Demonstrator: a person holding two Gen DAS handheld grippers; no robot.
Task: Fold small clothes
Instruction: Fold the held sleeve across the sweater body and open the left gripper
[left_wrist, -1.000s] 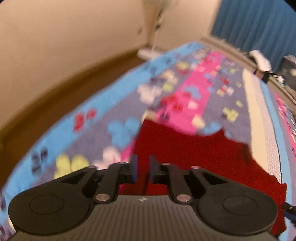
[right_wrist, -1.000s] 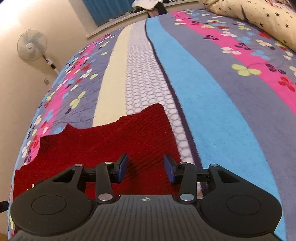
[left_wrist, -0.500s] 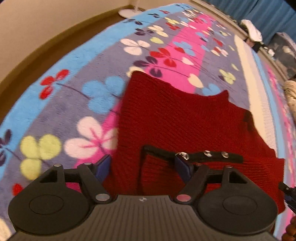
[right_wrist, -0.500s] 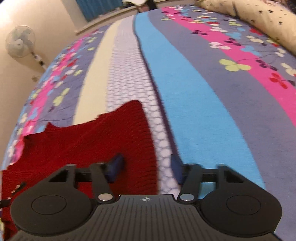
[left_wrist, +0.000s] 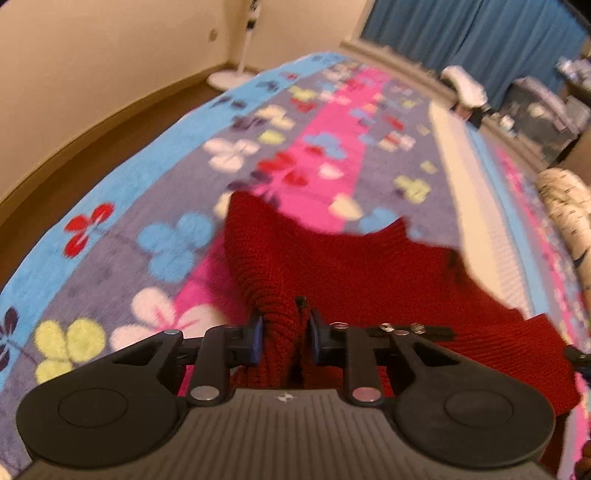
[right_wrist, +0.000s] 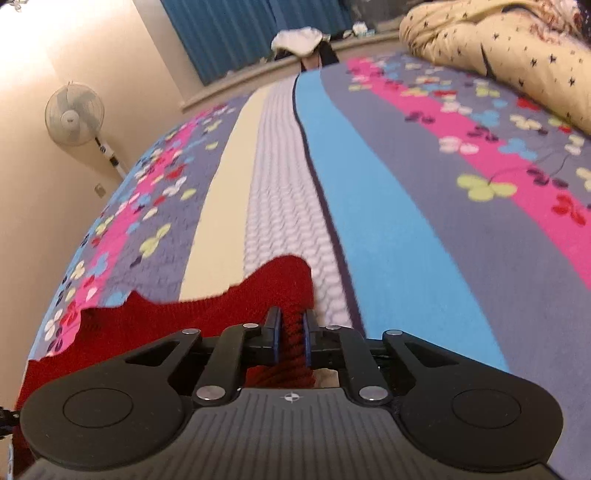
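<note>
- We are at the grasp stage of a fold: the left hand-held gripper (left_wrist: 284, 338) is clamped narrow on a bunched edge of the red sweater (left_wrist: 354, 269), and the right hand-held gripper (right_wrist: 291, 341) pinches another bunch of the same knit between its blue pads.
- The sweater lies spread on the bed (right_wrist: 388, 229), on its flowered and striped blanket (left_wrist: 155, 206); from the left wrist view it fans out from 12 toward 3 o'clock, from the right wrist view it runs off toward 9 o'clock.
- A dark strap with metal snaps (left_wrist: 402, 328) lies on the knit just at 3 o'clock of the left pads.
- Next, we judge, both corners need lifting together and carrying over toward the far edge at 12 o'clock, keeping the cloth taut so it lands flat.
- The thick, loose knit may sag or slip, and the strap could get trapped in the fold.
- Around us: a standing fan (right_wrist: 75, 114) at 10 o'clock, blue curtains (right_wrist: 236, 33) at 12, and a star-print pillow (right_wrist: 491, 48) at 2 o'clock, all well apart from the sweater.
- Nothing lies on the blanket in the fold's path.
</note>
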